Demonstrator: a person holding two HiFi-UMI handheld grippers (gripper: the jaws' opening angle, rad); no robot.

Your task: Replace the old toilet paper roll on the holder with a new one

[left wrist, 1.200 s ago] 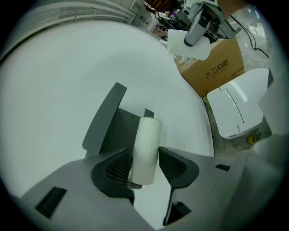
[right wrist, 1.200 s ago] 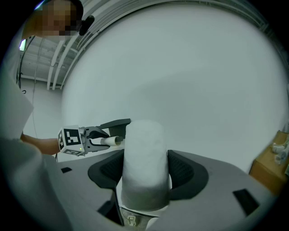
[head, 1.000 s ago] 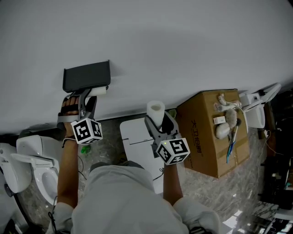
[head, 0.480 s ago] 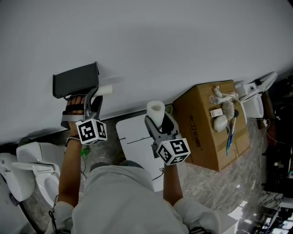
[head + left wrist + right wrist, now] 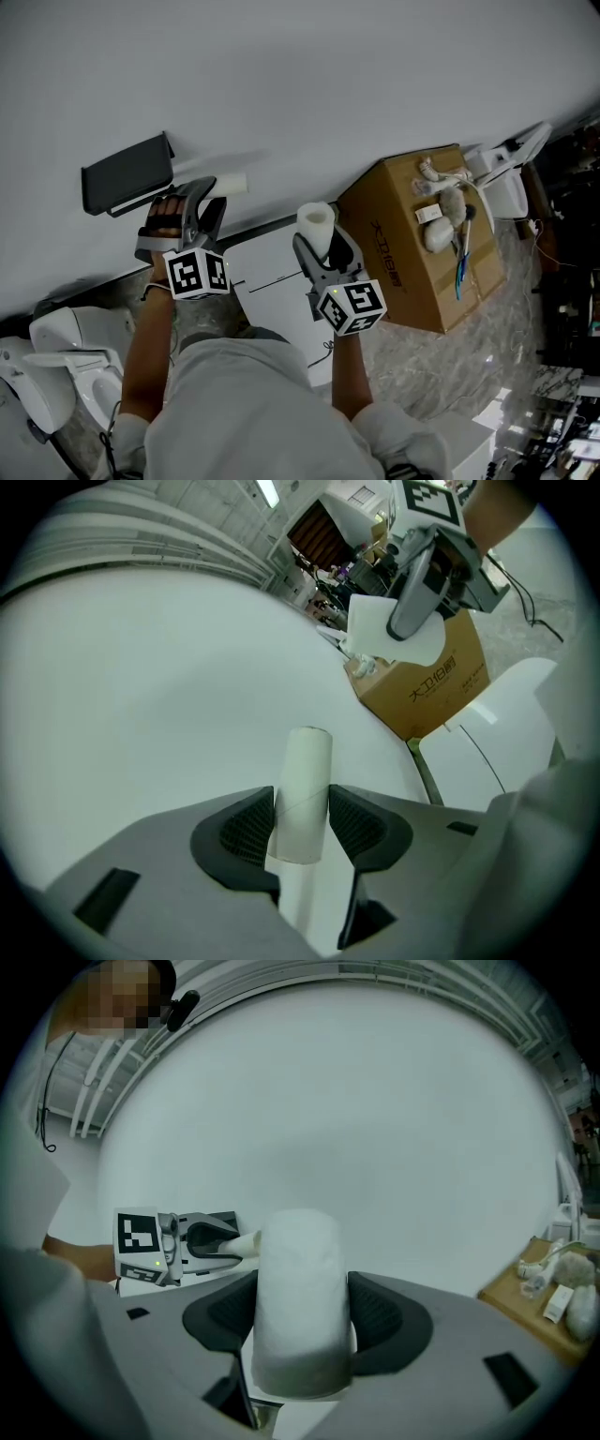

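Right gripper was clamped on the new roll, pads pressing its soft flanks with the jaws spread wide to take its bulk. The roll stood on end between them, its hollow core facing up toward the head view. Judgement: it was held ready so it could go on once the holder was free.

Holder, a dark bracket on the wall, sat off to the left of the left gripper and apart from it. No roll was visible on it, though its spindle could not be made out.

Left gripper was closed on the old cardboard tube, with both ribbed pads touching its sides. The tube was bare of paper and stuck out past the jaw tips, with only blank wall beyond it. Judgement: the removal half looked done, since the tube was clear of the holder. It had yet to be set down somewhere.

Cardboard box lay to the right of the right gripper, well clear of both jaws.

Pose: both forearms reached forward from the body toward the wall, with the marker cubes at the near end of each gripper. The left arm was stretched further out and its jaws sat just short of the wall. The right arm was bent closer in, its gripper tipped slightly downward, with the left gripper showing beyond the roll on its left.
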